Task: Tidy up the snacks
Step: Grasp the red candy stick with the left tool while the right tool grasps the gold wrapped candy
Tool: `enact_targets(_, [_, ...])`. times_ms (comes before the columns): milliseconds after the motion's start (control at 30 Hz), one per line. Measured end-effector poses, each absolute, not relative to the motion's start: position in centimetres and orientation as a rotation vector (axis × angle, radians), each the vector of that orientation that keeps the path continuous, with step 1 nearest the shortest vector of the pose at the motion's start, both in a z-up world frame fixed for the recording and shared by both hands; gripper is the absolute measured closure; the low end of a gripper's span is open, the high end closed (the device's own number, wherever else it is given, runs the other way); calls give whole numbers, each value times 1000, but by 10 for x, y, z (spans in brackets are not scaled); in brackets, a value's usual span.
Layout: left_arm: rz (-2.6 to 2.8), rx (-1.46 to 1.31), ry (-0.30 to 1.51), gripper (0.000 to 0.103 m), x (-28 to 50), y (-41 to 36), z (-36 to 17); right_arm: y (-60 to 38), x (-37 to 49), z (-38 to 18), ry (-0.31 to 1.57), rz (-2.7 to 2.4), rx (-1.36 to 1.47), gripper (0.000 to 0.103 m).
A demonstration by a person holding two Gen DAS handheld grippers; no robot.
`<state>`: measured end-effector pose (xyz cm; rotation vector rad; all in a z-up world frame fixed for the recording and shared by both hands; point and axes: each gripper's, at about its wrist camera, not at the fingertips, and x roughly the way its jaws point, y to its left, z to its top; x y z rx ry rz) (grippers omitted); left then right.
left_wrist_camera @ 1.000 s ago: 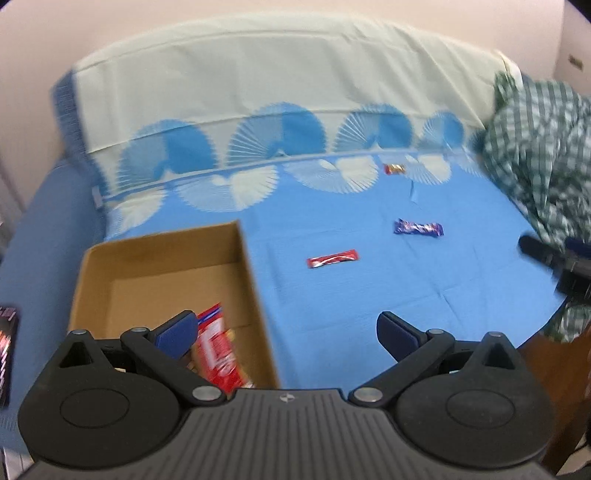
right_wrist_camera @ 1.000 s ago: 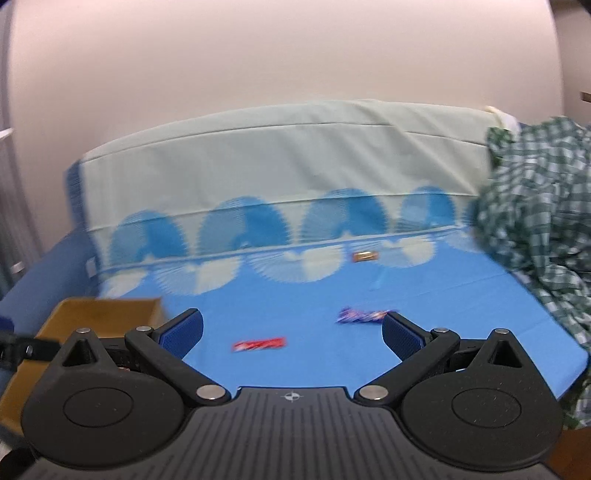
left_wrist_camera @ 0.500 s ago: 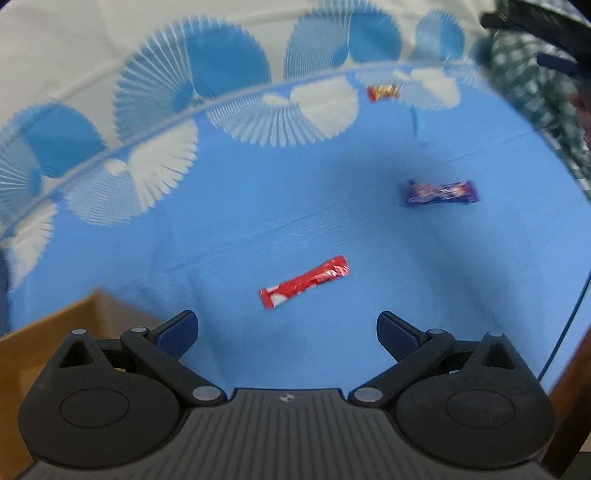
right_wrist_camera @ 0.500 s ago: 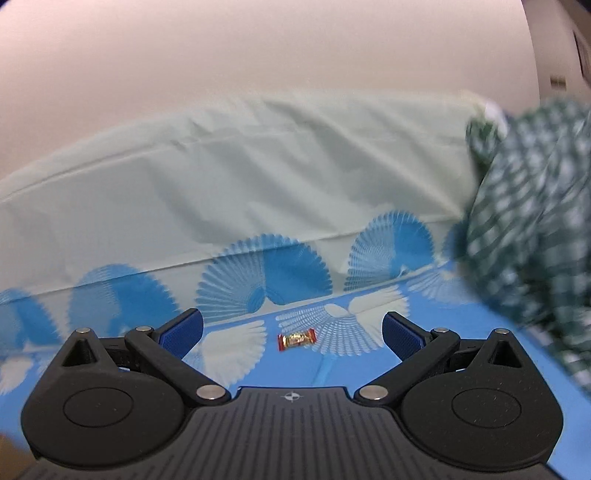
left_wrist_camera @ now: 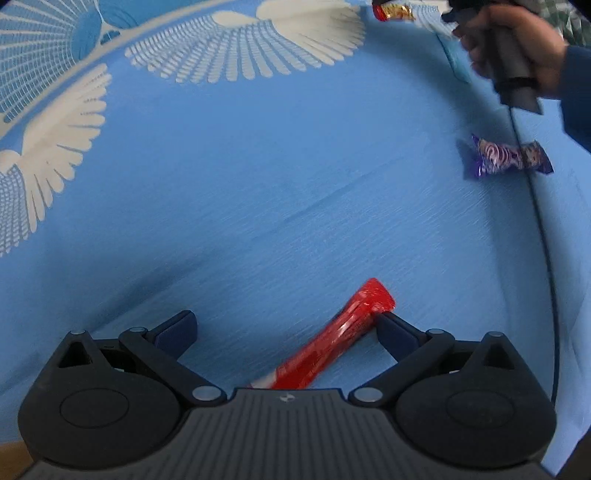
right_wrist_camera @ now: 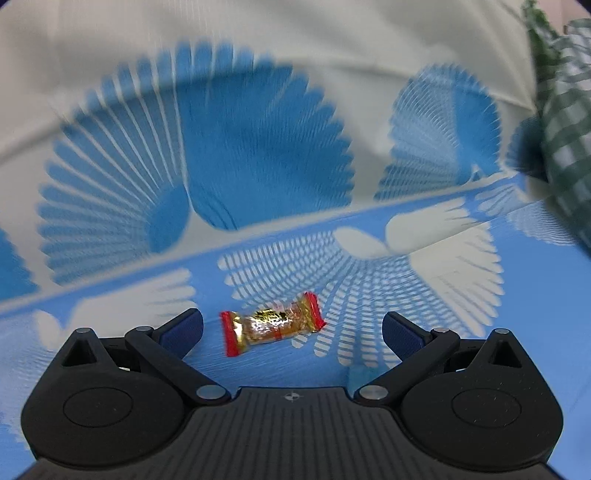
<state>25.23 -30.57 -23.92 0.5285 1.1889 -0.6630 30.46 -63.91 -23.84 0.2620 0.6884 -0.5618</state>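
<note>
Both grippers have advanced from above the blue patterned bedsheet (left_wrist_camera: 258, 166) onto separate snacks. The left gripper (left_wrist_camera: 286, 328), jaws wide, straddles the long red foil-wrapped bar (left_wrist_camera: 332, 338), which lies diagonally and touches the right finger; centre it before closing. The right gripper (right_wrist_camera: 291, 328), jaws wide, frames the gold-and-red wrapped candy (right_wrist_camera: 273, 325) lying left of centre; shift left, then close.

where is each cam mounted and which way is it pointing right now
Left wrist: sits on the left gripper, facing down and forward at the blue cloth; open jaws flank the red snack stick; the person's right hand shows far right.
Right wrist: sits on the right gripper, low, facing the fan-print backdrop; open jaws flank the gold candy.
Shared: the gold candy and the cloth.
</note>
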Motion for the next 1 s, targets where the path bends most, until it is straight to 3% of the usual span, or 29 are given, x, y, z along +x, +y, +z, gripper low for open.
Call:
enact_targets(67, [-681,543,1154,9,249,-306,-239,-639,311,-251,742,-576,216,6])
enact_targets(100, [-697,546,1123,17,245,-305,-236,-637,307,-251,708,-567,209,19])
enact_targets(133, [-728,539,1098,46,242,-305,-231,-634,303,-250,678,-538,204,33])
enact_targets(167, [-751,527,1089,90,238,-306,-227,-631,301,-248,674,-527,190,46])
enact_targets(267, [-740,450,1136,94,245,-302,-226,-627,295,-243,694,-512,171,53])
enact_targets(467, [-731,374,1110,94,231,-283,-197,-604,241,-205,604,-463,213,54])
enact_targets(733, [-729,227,1017,94,152,-234,-115,-523,90,-127,526,-377,234,54])
enact_targets(1000, [-670,181,981,94,50,-154,-53,-386,-66,-88,551,-310,304,54])
